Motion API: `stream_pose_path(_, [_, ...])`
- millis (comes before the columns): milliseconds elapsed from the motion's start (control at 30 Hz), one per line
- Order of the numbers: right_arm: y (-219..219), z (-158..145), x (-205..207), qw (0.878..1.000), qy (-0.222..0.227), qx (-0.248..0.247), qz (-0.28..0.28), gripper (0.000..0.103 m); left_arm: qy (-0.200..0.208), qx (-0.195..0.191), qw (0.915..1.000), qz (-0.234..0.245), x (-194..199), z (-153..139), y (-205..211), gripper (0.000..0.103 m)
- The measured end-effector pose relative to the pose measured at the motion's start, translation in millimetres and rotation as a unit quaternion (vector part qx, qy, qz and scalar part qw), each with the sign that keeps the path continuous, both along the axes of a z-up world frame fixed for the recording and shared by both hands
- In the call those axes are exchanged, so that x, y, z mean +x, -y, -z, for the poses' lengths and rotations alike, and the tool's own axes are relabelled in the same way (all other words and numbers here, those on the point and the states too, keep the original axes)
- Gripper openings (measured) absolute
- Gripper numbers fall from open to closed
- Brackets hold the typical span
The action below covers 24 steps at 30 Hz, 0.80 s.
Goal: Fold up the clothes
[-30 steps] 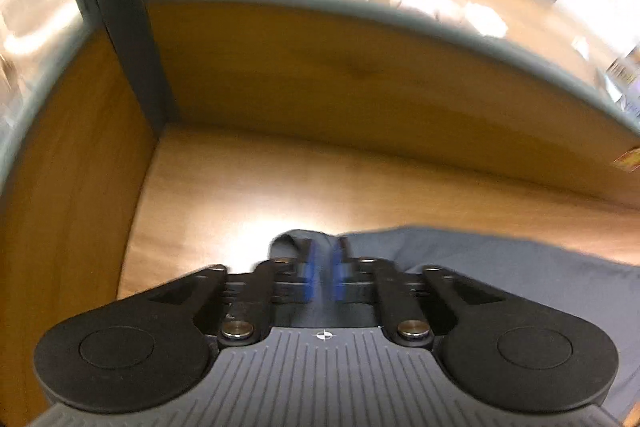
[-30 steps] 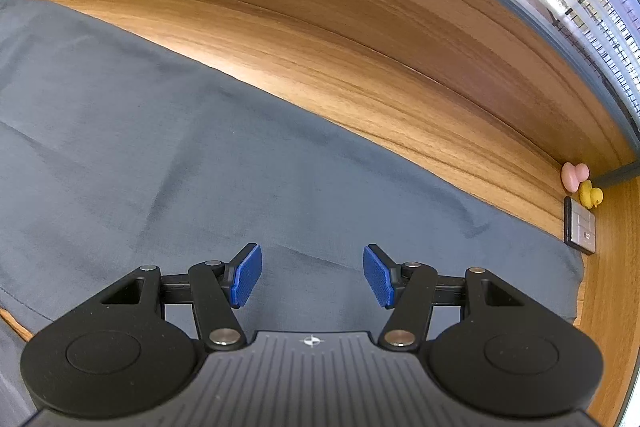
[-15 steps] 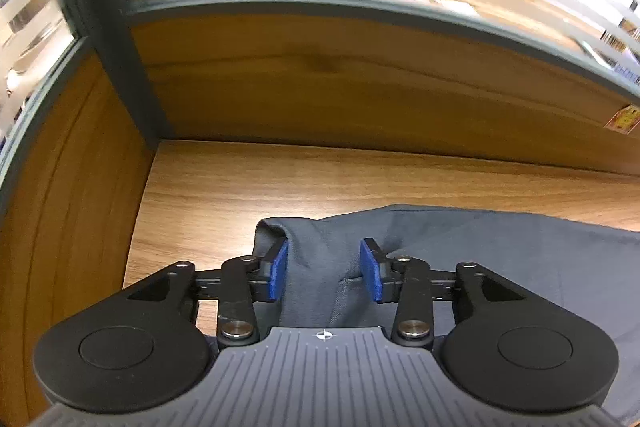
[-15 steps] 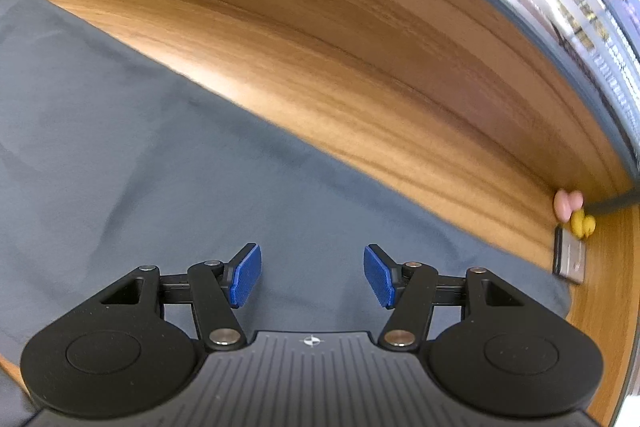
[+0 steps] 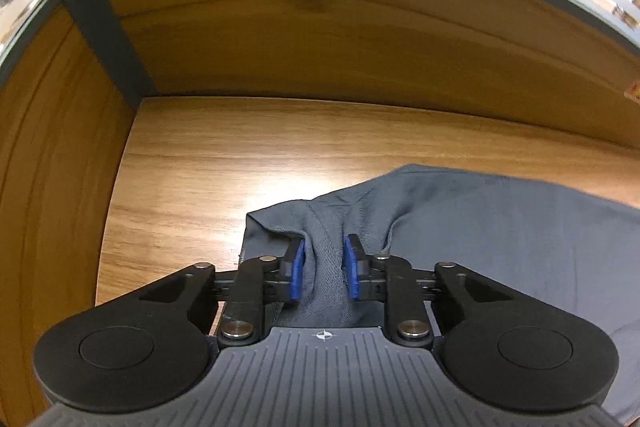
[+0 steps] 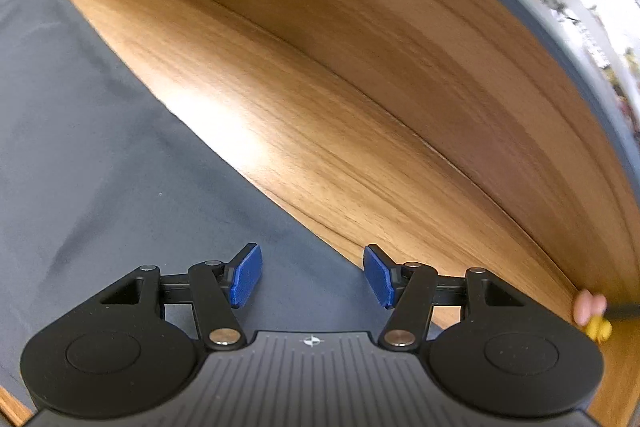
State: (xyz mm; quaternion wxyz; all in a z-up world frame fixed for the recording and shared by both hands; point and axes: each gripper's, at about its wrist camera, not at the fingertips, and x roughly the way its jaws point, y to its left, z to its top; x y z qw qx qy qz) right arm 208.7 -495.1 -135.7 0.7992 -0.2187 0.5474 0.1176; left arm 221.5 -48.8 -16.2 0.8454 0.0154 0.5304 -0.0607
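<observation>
A grey garment [image 5: 500, 227] lies flat on a wooden desk [image 5: 240, 147], its corner bunched at the left end. My left gripper [image 5: 323, 247] points steeply down at that corner. Its jaws are closing, and a raised fold of the cloth stands between the blue pads [image 5: 298, 267], touching both. In the right wrist view the same garment [image 6: 100, 147] fills the left side. My right gripper [image 6: 312, 267] hovers open over the cloth near its far edge, with nothing pinched between its fingers.
Wooden partition walls [image 5: 320, 27] close the desk at the back and left, with a dark post [image 5: 100, 7] in the corner. A pink toy [image 6: 588, 307] and a yellow toy [image 6: 598, 329] sit against the wall at the right. Bare desk [image 6: 320, 107] lies beyond the cloth.
The left gripper went from shut to open, sank onto the garment's corner, and has narrowed around a fold of it. The right gripper slid right along the cloth's far edge, staying open.
</observation>
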Motion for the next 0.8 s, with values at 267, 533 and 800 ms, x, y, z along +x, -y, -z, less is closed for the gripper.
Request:
stream_pose_path(267, [18.6,-0.5,5.1,0.997,-0.025,0.075,-0.018,0.045,0.012,0.028,0.9995,0.006,1.6,-1.8,6.0,0.013])
stream_pose_path(533, [-3.9,3.9,-2.8,0.999,0.000,0.025,-0.032,0.003,0.059,0.131,0.9896,0.012,-1.9,-3.2,17.6,0.013])
stream_pose_path(800, [-33.8,-6.9,16.0,0.996,0.062,-0.031,-0.060,0.001,0.102,0.156,0.9822,-0.023,0.1,-14.5,-0.5,0.013])
